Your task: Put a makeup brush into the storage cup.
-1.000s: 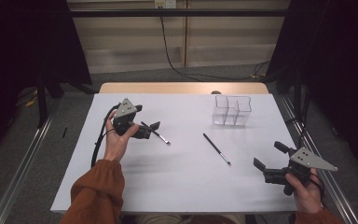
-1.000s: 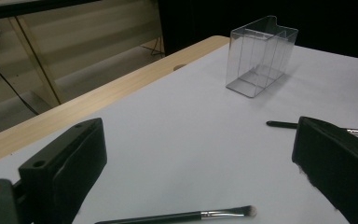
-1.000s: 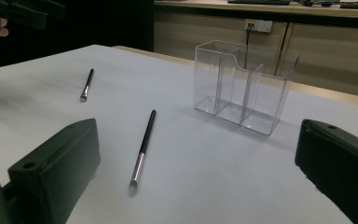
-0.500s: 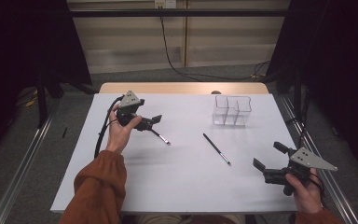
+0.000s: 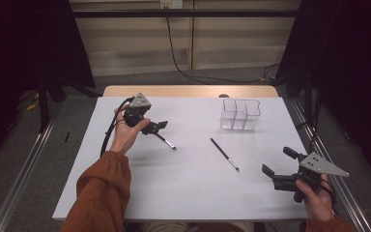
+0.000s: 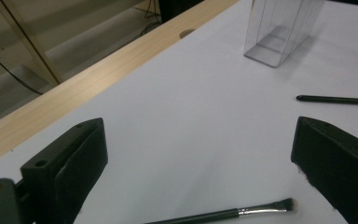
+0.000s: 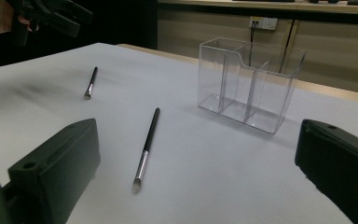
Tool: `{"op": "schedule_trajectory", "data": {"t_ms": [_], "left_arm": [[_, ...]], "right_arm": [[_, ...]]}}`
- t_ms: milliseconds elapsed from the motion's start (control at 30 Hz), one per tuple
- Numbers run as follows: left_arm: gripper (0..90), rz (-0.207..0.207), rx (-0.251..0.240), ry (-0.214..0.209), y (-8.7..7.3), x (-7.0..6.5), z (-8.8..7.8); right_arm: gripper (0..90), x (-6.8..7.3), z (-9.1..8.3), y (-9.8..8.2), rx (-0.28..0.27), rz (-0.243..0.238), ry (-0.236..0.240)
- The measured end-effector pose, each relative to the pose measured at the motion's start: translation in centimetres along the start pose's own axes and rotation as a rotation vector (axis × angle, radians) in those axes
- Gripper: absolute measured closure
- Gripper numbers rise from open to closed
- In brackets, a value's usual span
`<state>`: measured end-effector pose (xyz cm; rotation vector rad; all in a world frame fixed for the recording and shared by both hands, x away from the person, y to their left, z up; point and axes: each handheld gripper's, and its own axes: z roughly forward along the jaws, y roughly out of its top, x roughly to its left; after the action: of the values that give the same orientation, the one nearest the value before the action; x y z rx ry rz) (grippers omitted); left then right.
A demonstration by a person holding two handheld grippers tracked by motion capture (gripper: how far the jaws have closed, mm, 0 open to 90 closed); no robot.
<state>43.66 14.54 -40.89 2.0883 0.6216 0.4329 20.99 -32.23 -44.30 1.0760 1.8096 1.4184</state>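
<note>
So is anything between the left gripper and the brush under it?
Nothing visible. The left gripper is open just above the brush, with bare white table between its jaws. The other brush and clear organizer lie off to the side.

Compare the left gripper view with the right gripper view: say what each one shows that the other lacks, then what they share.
Left gripper view alone: the open jaws of the left gripper, and the round hole in the wooden table edge.

Right gripper view alone: the open jaws of the right gripper, the clear organizer's dividers and the wall socket behind it; the left gripper appears from outside, held above the table at top left.

Shared: the clear organizer, the short brush nearest the left gripper, the longer brush mid-table, and the white tabletop.
</note>
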Motion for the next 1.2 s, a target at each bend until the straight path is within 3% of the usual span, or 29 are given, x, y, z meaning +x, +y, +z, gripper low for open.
{"op": "schedule_trajectory", "data": {"t_ms": [133,233,300,400,767,867,933,1033,1200], "left_arm": [[4.5,0.015,0.053,-0.019,0.1,0.1,0.2],[4.5,0.048,0.116,-0.041,0.3,0.5,0.3],[4.5,0.047,0.126,-0.03,0.4,0.5,0.5],[4.8,0.083,0.176,-0.018,0.5,0.8,0.6],[6.0,0.073,0.347,-0.06,0.1,1.7,1.3],[6.4,0.09,0.41,-0.071,-0.2,1.9,1.6],[6.4,0.098,0.426,-0.059,-0.2,1.8,1.8],[6.9,0.119,0.498,-0.086,0.1,1.8,2.0],[6.6,0.154,0.549,-0.107,0.2,1.7,2.2]], "right_arm": [[0.0,0.0,0.0,0.0,0.005,-0.004,0.004],[0.0,0.0,0.1,0.0,0.006,-0.003,0.005],[0.0,0.0,0.1,0.0,0.009,-0.003,0.005],[0.0,0.1,0.1,0.0,0.009,-0.002,0.008],[0.0,0.1,0.1,0.0,0.013,-0.006,0.02],[0.0,0.1,0.2,0.0,0.022,-0.007,0.031],[0.0,0.2,0.3,0.0,0.023,-0.009,0.033],[0.0,0.2,0.3,-0.1,0.027,-0.013,0.038],[0.0,0.2,0.3,-0.1,0.029,-0.01,0.042]]}}
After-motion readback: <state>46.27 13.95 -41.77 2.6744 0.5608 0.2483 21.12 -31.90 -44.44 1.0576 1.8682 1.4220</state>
